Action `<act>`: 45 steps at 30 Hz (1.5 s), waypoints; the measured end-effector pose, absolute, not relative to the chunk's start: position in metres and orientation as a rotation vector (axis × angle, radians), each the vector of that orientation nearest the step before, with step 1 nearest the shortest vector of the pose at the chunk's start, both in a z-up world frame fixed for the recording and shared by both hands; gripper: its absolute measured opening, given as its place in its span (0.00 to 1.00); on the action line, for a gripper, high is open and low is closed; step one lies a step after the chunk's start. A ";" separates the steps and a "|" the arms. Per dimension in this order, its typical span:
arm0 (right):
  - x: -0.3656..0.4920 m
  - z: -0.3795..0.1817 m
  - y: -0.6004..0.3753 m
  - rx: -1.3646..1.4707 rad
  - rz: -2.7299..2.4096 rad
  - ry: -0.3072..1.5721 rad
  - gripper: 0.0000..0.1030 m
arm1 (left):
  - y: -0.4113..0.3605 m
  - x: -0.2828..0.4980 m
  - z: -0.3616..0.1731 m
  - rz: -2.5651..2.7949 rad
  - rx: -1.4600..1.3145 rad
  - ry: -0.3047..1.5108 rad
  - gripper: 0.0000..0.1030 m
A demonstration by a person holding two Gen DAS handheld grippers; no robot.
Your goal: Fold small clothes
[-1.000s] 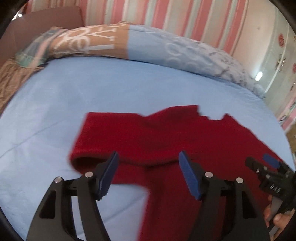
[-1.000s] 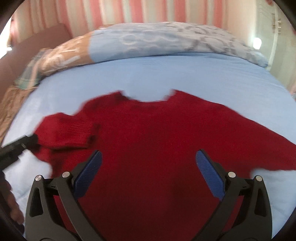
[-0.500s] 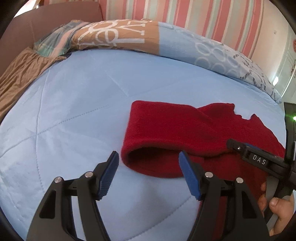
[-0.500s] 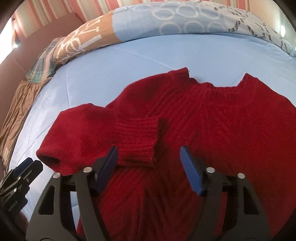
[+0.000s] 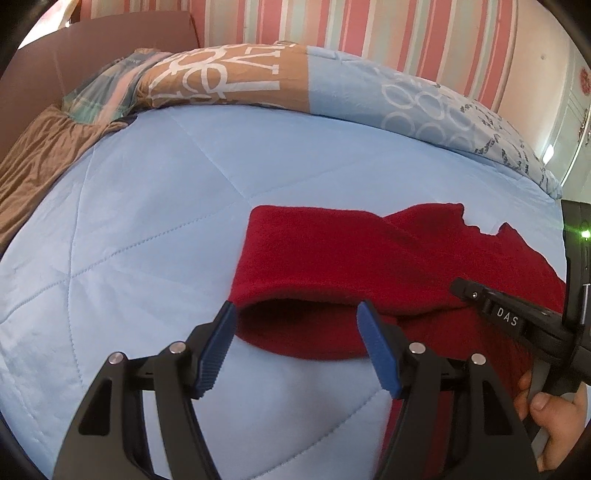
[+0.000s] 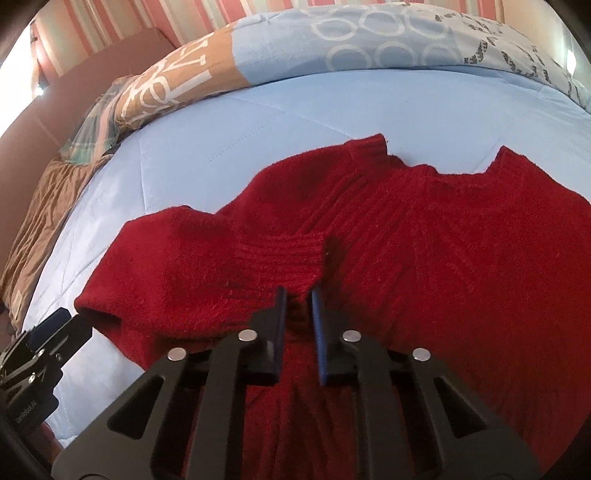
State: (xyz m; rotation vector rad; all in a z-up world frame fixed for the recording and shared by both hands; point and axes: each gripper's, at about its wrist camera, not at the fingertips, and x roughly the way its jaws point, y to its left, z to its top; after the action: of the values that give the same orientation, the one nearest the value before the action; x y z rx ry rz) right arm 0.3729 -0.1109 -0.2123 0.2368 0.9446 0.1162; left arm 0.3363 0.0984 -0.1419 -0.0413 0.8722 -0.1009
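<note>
A red knit sweater (image 6: 424, 236) lies flat on the light blue bedspread (image 5: 147, 192), neckline away from me. Its left sleeve (image 6: 207, 266) is folded in over the body, ribbed cuff (image 6: 288, 254) toward the middle. In the left wrist view the sleeve's fold (image 5: 306, 266) lies just ahead. My left gripper (image 5: 295, 347) is open and empty, jaws on either side of the fold's near edge. My right gripper (image 6: 298, 314) is nearly shut, with the cuff's near edge between its fingertips; it also shows in the left wrist view (image 5: 491, 306).
A patterned blue and tan duvet (image 5: 258, 77) is bunched along the far side of the bed. A brown sheet (image 5: 33, 155) and brown headboard (image 5: 92, 55) lie at the left. A striped pink wall (image 5: 369, 33) stands behind.
My right gripper has closed from wide open to nearly shut at the sleeve cuff. My left gripper has stayed open at the sleeve fold, which now fills slightly more of its view.
</note>
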 end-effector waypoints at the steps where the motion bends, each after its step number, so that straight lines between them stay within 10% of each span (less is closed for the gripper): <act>1: 0.372 -0.212 -0.111 0.230 0.117 0.947 0.11 | 0.098 0.336 -0.142 -0.100 -0.040 0.871 0.66; 45: 0.289 -0.199 -0.342 0.244 -0.140 0.873 0.18 | -0.013 0.437 -0.175 -0.219 0.046 1.009 0.83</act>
State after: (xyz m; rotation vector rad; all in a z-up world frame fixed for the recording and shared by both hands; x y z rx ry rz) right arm 0.2890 -0.3422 -0.1992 0.2443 0.8725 -0.1401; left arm 0.4366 -0.0134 -0.1753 0.0463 1.0091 -0.2190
